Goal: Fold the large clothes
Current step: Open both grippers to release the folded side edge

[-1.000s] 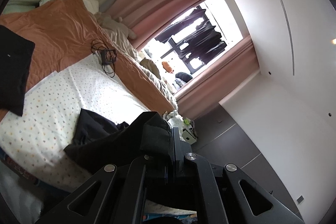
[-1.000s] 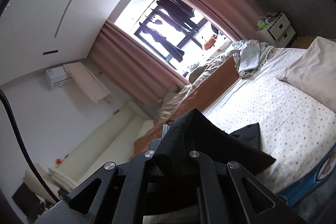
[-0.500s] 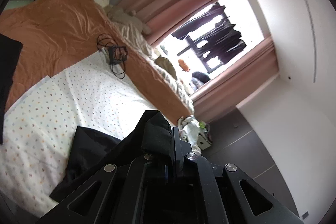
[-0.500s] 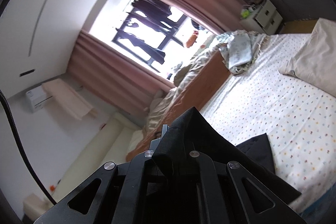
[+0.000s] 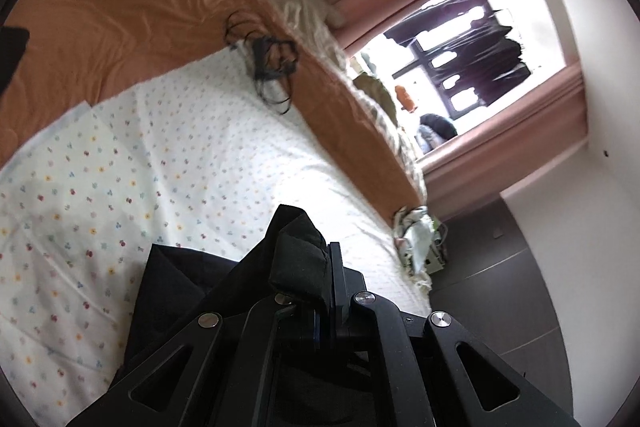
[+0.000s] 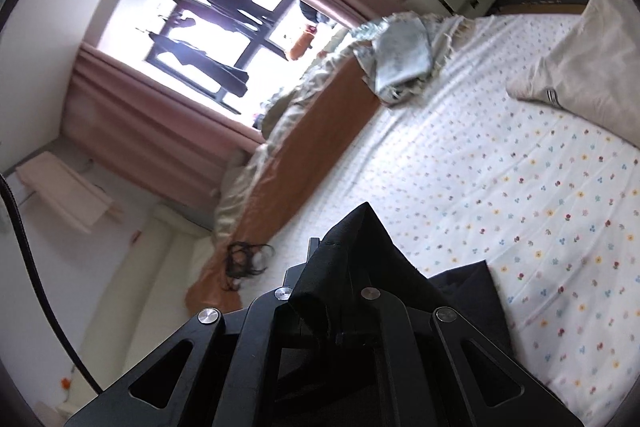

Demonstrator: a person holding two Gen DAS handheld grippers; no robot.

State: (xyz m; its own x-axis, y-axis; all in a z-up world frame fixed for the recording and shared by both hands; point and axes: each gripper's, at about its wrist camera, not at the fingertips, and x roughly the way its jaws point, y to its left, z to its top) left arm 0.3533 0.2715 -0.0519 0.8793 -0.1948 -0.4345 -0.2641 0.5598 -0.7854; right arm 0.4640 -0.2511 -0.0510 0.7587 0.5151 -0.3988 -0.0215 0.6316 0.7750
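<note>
Garment [image 5: 188, 279]: black, large, one corner pinched in each claw, the rest trailing down onto the flower-print sheet [image 5: 168, 147] of the bed. Left claw [image 5: 320, 259] is clamped together on a thick bunched wad of the cloth; right claw [image 6: 332, 255] is likewise clamped on a peaked fold of the garment [image 6: 460, 291], jaws closed tight with fabric between. Step in hand, as I judge it: carrying the held edge across the sheet to lay a fold. To do it well, keep both claws level with each other and the same span apart, so the edge between them stays taut and straight, not sagging. Lower the edge flat onto the lower layer rather than dropping it, and line it up with the far hem before any release; that hem is not visible in either view, so alignment cannot be confirmed. Risk: the left grip holds a bulky bunch, which may leave a lump at that corner. Tangled black cable [image 5: 272, 67] lies on the orange blanket [image 5: 120, 11] well apart from the cloth; cream pillow [image 6: 580, 59] lies at the far end of the sheet. Keep the fold clear of both.
</note>
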